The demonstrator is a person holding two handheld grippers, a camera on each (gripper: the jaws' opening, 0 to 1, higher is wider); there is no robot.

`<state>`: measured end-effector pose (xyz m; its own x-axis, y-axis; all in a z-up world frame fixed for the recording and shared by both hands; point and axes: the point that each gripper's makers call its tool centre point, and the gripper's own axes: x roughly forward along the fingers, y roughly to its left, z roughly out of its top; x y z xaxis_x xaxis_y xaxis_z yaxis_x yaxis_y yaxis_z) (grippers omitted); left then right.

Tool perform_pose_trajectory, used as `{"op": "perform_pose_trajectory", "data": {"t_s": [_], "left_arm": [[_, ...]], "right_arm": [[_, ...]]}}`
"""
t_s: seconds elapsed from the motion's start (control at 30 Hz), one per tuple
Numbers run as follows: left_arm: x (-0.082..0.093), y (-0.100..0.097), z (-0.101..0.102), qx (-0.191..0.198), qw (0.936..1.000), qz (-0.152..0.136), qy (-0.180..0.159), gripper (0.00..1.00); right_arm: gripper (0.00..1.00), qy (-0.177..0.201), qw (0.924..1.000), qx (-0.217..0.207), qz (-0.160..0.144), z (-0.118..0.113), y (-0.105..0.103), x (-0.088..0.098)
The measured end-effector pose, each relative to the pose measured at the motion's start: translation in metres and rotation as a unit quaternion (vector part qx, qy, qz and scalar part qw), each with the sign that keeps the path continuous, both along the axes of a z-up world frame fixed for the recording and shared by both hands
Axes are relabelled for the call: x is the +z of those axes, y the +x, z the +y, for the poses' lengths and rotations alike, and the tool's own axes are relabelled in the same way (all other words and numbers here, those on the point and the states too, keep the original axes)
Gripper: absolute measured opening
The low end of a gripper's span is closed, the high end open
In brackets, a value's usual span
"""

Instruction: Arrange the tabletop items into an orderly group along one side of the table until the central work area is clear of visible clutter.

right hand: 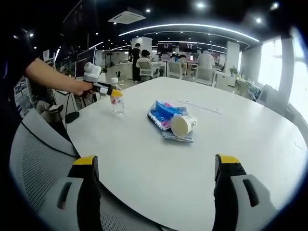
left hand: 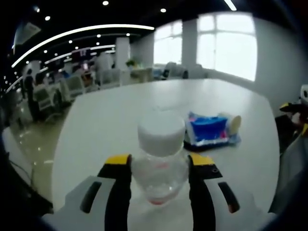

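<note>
Spanning most of both views, the white table (right hand: 202,159) carries few items, so the tidying looks partly advanced — my judgement only. Still lying toward the middle of the top are a blue packet (right hand: 161,114) and a paper cup (right hand: 183,125) on its side, resting on the packet's near end; in the left gripper view the same packet (left hand: 208,130) and cup (left hand: 234,124) sit beyond the bottle and to its right. These two look like the remaining work, since neither is at an edge. The small clear bottle (left hand: 160,166) with a white cap stands upright between the left gripper (left hand: 160,166) jaws, which press against its sides — closed on it, as far as I can tell. From the right gripper view that bottle (right hand: 117,102) stands near the table's far-left edge, the left gripper (right hand: 113,93) at its neck, held in a person's hand (right hand: 83,87). The right gripper (right hand: 156,192) hangs over the near edge, jaws spread wide, nothing between them, well apart from packet and cup.
</note>
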<state>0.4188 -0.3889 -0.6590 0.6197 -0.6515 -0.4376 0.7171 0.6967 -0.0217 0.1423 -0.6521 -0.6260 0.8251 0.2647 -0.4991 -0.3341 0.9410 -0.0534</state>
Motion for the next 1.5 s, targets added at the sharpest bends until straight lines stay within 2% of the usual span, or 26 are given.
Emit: {"op": "perform_pose_trajectory", "data": {"t_s": [0.33,0.6,0.8,1.17,1.5], "left_arm": [[-0.001,-0.001,-0.001,-0.019,0.9998,0.001,0.008,0.45],[-0.001,-0.001,-0.001,-0.019,0.9997,0.001,0.011,0.45],[0.006,0.001,0.001,-0.007,0.9999,0.005,-0.006,0.51],[0.009,-0.017,0.006,-0.008,0.9999,0.014,0.005,0.61],[0.019,-0.046,0.012,-0.011,0.9999,0.006,0.009,0.70]], "right_arm": [[1.00,-0.001,1.0000,0.001,0.001,-0.001,0.000,0.000],[1.00,-0.003,1.0000,0.004,0.001,0.000,0.000,-0.001],[1.00,-0.003,1.0000,0.003,0.000,0.000,0.000,-0.001],[1.00,0.001,1.0000,0.000,-0.005,0.000,0.001,0.002],[1.00,0.001,1.0000,-0.001,-0.003,-0.001,0.000,0.000]]}}
